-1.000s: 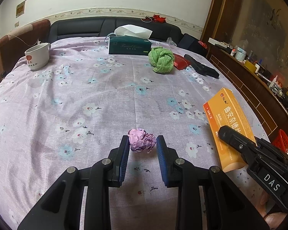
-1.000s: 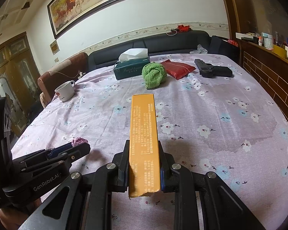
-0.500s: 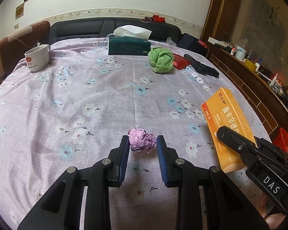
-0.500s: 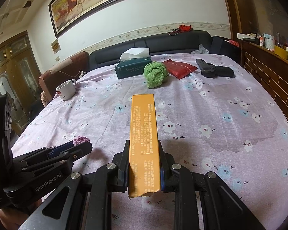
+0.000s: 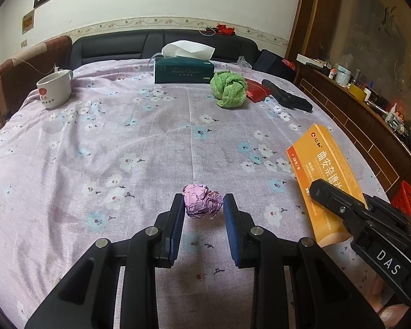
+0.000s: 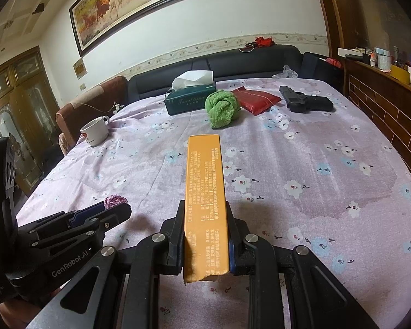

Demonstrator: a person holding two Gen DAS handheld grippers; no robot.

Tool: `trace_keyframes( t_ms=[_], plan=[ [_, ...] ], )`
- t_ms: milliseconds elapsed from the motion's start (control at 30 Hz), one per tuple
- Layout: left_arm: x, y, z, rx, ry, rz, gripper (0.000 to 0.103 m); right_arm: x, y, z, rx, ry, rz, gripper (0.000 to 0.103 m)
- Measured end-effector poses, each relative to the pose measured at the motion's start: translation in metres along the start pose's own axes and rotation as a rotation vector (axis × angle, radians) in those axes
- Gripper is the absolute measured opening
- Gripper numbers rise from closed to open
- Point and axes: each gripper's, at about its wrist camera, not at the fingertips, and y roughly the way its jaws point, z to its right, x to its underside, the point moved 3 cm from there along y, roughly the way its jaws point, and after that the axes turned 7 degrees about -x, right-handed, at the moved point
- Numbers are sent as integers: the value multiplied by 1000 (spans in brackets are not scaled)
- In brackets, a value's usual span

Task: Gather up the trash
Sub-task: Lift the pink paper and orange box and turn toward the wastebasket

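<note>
Left gripper (image 5: 203, 209): jaws apart, one blue pad on each side of the crumpled purple wrapper (image 5: 202, 201); the left pad looks to touch it, a thin gap shows at the right pad.
Crumpled purple wrapper: a rough ball with no clear long axis, low centre of the left wrist view, resting on the floral tablecloth (image 5: 123, 142); in the right wrist view only its top peeks out at lower left, behind the left gripper's tip.
Right gripper (image 6: 205, 235): clamped on the orange box (image 6: 205, 192), pads pressed on its two long sides near the rear end.
Orange box: long axis runs straight away from the right wrist camera, far end pointing toward the green cloth (image 6: 222, 108); in the left wrist view it sits at the right edge, slanting from lower right up to the upper left, printed face showing.
Far end of table: white mug (image 5: 54, 89) at upper left, green tissue box (image 5: 183, 68) at upper centre, red pouch (image 6: 256, 100) and a black pistol-shaped object (image 6: 304, 101) at upper right.
</note>
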Motion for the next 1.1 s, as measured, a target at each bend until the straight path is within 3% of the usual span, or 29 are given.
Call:
trace_keyframes(
  t_ms=[1100],
  plan=[
    [-10,-24,-14,-135,-36,149,27,-3,-14,-14,-39,-60,75,24]
  ],
)
